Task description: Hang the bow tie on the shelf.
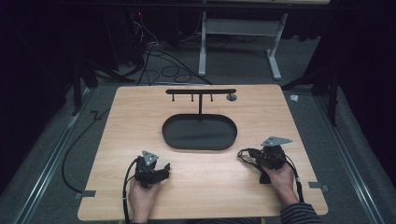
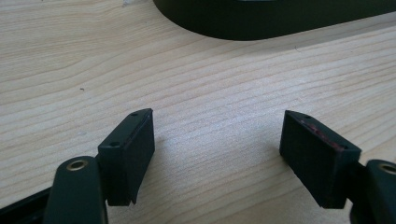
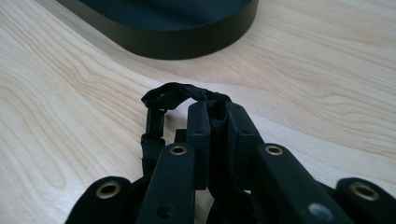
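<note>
Your left claw (image 1: 163, 169) rests low on the wooden worktop (image 1: 140, 112), jaws spread wide with bare wood grain between them in the left gripper view. Your right claw (image 3: 217, 109) is pressed together on a black strap (image 3: 175, 95); a loop of it curls out past the jaw tips, and in the high view the strap (image 1: 247, 154) trails toward the worktop's middle. The black oval tray (image 1: 175, 135) sits mid-worktop, just beyond both claws, carrying a T-shaped rack (image 1: 201, 91) with three pegs hanging from its bar.
</note>
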Demonstrator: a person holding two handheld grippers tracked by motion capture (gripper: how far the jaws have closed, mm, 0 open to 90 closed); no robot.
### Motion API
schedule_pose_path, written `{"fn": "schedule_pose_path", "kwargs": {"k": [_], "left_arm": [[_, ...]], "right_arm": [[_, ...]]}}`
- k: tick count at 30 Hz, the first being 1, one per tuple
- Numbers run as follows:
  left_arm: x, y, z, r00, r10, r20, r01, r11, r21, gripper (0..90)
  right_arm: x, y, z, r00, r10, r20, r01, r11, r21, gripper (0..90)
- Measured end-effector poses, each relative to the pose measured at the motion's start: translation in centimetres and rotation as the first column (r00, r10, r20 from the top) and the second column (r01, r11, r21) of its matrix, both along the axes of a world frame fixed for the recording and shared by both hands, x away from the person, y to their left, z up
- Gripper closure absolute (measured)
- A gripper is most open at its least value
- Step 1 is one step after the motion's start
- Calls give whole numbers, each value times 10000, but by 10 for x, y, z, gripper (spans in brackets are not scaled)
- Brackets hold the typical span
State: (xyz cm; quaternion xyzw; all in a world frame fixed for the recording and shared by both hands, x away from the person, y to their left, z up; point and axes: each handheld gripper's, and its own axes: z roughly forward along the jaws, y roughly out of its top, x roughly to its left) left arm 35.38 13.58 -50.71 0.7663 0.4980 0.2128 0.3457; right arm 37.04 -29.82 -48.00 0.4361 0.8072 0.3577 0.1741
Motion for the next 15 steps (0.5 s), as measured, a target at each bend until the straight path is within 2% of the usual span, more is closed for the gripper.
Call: {"fn": "schedule_pose_path", "kwargs": {"k": [8,15], "left_arm": [[0,0,0,10000,-9,-14,9,10000,16,268],[0,0,0,10000,-7,-16,7,10000,12,268]], "right_arm": [[-8,-2,16,9982,-267,537,247,9990,362,834],[-10,0,30,9960,-156,877,125,9993,363,833]]}}
